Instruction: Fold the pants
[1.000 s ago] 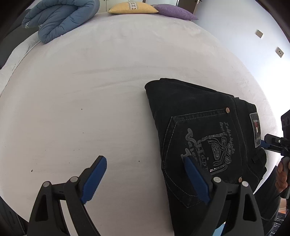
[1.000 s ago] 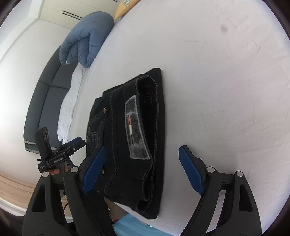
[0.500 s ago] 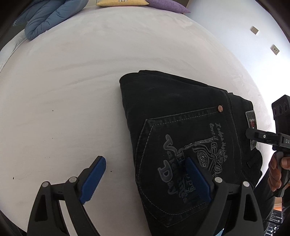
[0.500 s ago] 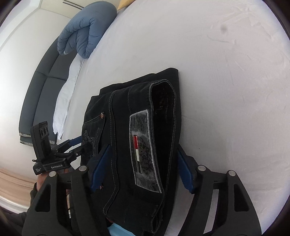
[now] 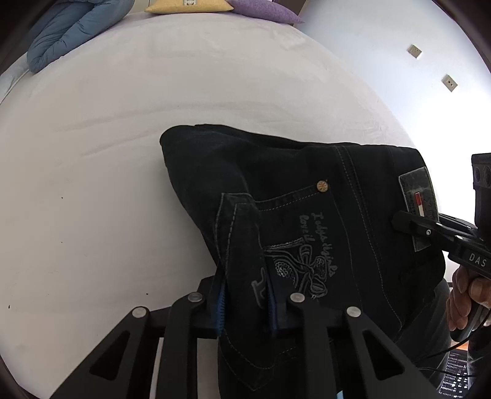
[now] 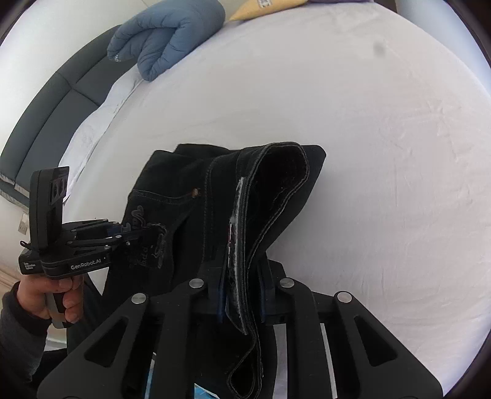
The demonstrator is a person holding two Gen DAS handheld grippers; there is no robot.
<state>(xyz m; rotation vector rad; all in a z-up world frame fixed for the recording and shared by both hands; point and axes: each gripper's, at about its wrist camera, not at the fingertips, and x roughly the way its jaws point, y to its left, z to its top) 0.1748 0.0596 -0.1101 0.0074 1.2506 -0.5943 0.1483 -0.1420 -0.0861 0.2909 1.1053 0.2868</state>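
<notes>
Folded black jeans (image 5: 307, 190) with an embroidered back pocket lie near the front edge of the white bed (image 5: 122, 153). My left gripper (image 5: 245, 310) is shut on the pocket side of the jeans and bunches the cloth up. My right gripper (image 6: 241, 307) is shut on the waistband end with the grey label, which stands lifted off the bed. The jeans (image 6: 172, 196) rise between both grips. The right gripper also shows in the left wrist view (image 5: 408, 222), and the left one in the right wrist view (image 6: 129, 233).
A rolled blue duvet (image 5: 67, 30) lies at the far left of the bed, with a yellow cushion (image 5: 187, 6) and a purple cushion (image 5: 264, 12) at the far edge. A dark sofa (image 6: 40, 122) stands beyond the bed's left side. A wall (image 5: 399, 61) is to the right.
Both grippers moved in over the jeans and closed on them. The gripped edges have lifted and bunched up off the bed.
</notes>
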